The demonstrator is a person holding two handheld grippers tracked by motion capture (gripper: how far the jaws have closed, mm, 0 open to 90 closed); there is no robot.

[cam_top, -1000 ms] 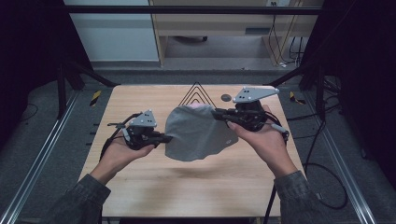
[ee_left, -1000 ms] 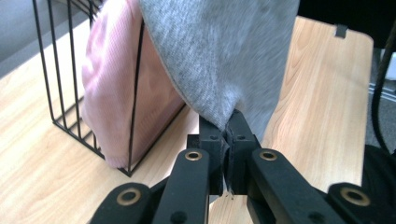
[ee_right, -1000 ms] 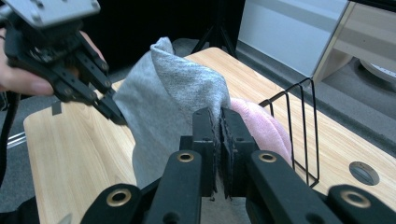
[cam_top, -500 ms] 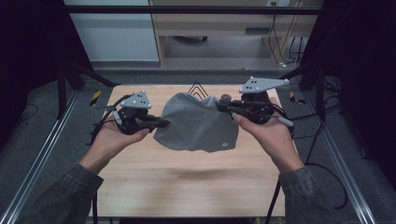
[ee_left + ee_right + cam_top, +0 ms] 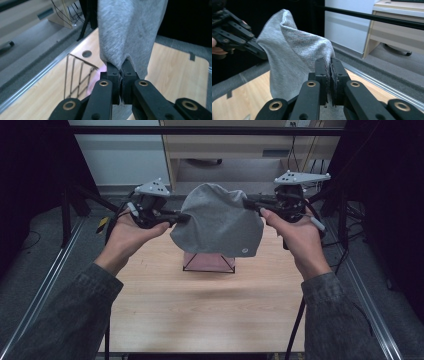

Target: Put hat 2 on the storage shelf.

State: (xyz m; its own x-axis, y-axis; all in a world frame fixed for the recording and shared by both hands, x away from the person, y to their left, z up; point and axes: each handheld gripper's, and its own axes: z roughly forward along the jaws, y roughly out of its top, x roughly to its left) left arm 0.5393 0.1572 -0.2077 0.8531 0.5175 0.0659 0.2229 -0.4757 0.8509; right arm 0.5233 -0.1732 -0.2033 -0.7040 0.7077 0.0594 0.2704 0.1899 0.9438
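A grey cloth (image 5: 220, 222) hangs in the air above the table, stretched between both grippers. My left gripper (image 5: 181, 216) is shut on its left edge; my right gripper (image 5: 246, 202) is shut on its right edge. In the left gripper view the cloth (image 5: 127, 32) rises from between the closed jaws (image 5: 121, 72). The right gripper view has the cloth (image 5: 292, 60) pinched at my jaws (image 5: 330, 66), with the other gripper (image 5: 249, 46) gripping its far corner. A small round label (image 5: 245, 250) sits near the cloth's lower right.
Under the cloth a wire-frame stand (image 5: 209, 264) with a pink base rests on the wooden table (image 5: 200, 305); it also appears as wire frame (image 5: 77, 72). A metal rail (image 5: 50, 280) runs along the table's left, another rail (image 5: 372, 305) on the right. Shelving stands beyond the far edge.
Both grippers have lifted the cloth off the table and toward the camera, spreading it wider. The wire stand, hidden behind the cloth before, now sits exposed beneath it.
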